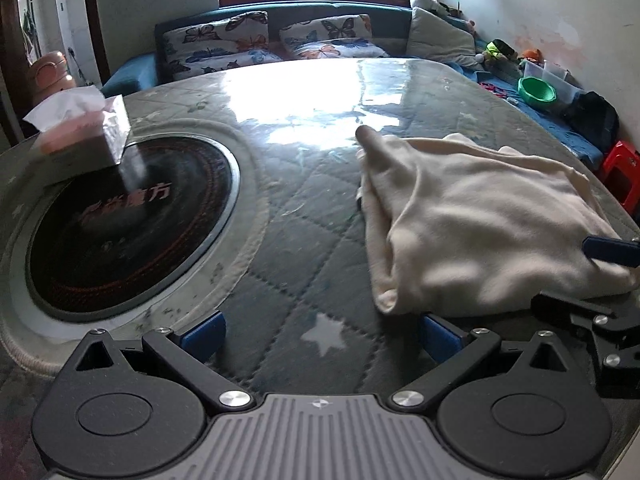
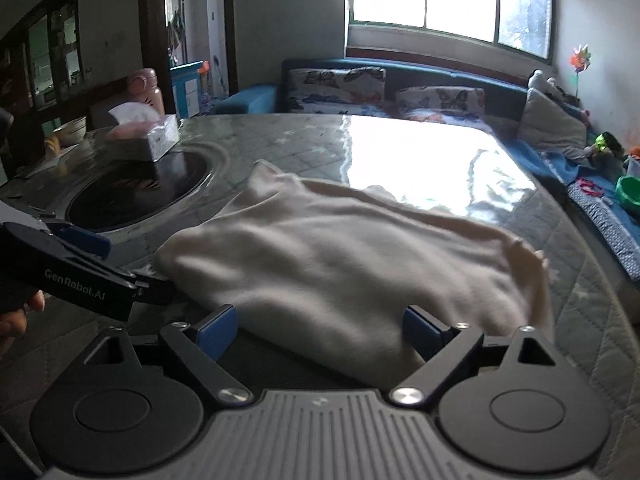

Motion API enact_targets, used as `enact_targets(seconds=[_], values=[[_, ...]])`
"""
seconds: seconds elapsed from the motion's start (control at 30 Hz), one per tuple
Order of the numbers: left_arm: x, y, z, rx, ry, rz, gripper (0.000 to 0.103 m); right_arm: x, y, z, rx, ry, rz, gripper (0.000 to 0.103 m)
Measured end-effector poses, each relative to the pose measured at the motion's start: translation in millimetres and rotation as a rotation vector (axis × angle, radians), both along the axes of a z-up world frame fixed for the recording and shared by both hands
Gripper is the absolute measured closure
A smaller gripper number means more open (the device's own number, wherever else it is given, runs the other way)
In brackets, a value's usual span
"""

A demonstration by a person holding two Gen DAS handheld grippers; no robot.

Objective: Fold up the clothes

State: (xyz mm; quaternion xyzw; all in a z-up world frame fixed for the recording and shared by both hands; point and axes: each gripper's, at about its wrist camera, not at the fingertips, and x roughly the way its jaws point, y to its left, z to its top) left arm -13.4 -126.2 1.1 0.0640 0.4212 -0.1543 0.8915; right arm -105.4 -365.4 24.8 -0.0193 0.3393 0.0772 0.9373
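The cream cloth (image 2: 340, 264), soft, thick and folded into a rumpled rectangle, lies on the quilted table (image 1: 288, 280) with its long side running across, straight ahead of the right gripper (image 2: 320, 332). It lies off to the right of the left gripper (image 1: 320, 332). Both grippers stand wide apart and seem empty, the right one nearer, though its near edge is blurred.

You had a plain cream garment (image 2: 344, 264) lying on a grey-blue quilted table cover (image 1: 304, 264) sewn in diamonds and dotted with pale stars. Your grippers were black with blue pads (image 2: 216, 332), above a grey ribbed base. To one side sat a black round hotplate (image 1: 124, 232) with reddish rings, a pink-and-white tissue box (image 1: 86, 128), and beyond, white pillows (image 1: 218, 46) printed with blue, orange and black butterflies.
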Motion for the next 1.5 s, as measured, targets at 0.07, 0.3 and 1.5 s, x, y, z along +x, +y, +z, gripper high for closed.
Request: enact_targets(seconds=[0.07, 0.3, 1.5], values=[[-2, 4, 0, 0.002, -0.001, 0.005, 0.000, -2, 4, -1, 0.013, 0.010, 0.007, 0.011], [-8, 10, -1, 0.015, -0.007, 0.006, 0.000, -12, 14, -2, 0.009, 0.021, 0.017, 0.006], [-6, 25, -1, 0.024, -0.017, 0.027, 0.000, -1, 23, -15, 0.030, 0.040, -0.023, 0.001]])
